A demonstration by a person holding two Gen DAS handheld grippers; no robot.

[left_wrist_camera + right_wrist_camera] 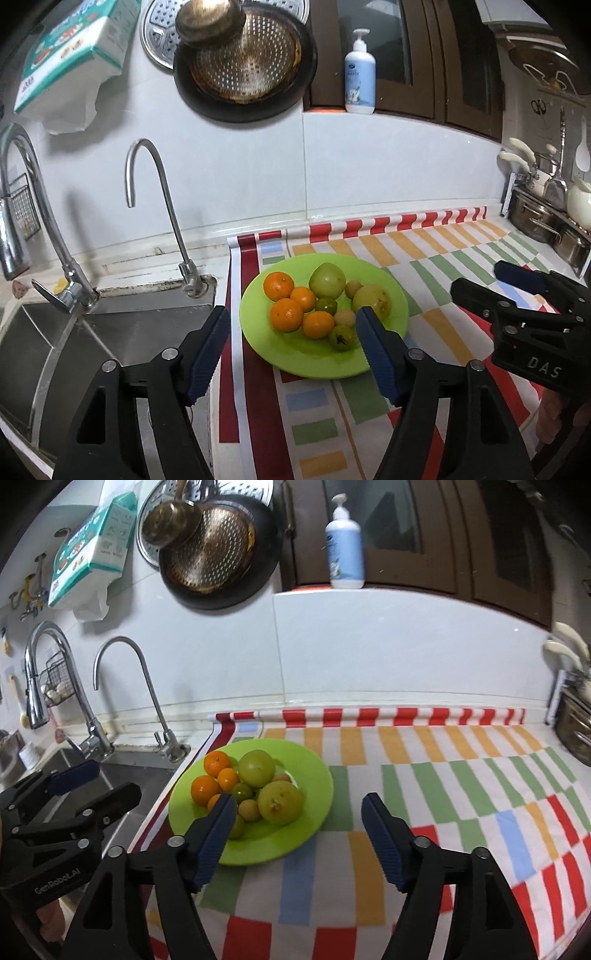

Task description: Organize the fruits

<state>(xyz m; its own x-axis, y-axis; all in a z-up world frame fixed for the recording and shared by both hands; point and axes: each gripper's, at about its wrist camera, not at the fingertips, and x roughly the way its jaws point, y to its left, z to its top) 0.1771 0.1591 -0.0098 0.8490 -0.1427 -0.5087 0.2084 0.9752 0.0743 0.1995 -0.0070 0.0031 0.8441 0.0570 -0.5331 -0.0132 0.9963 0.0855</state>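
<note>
Fruit fills the round lime-green plastic plate [391,295] — left gripper [291,332], marked "GenRobot.AI", and right gripper [299,812], marked "DAS", both gape empty.

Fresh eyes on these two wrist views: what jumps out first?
The bright green plate piled with oranges and green fruits, sitting on the multicoloured striped cloth right beside the steel sink. Next, the left gripper and right gripper, both open and holding nothing, in front of the plate. On the wall above hangs a dark perforated pan.
</note>
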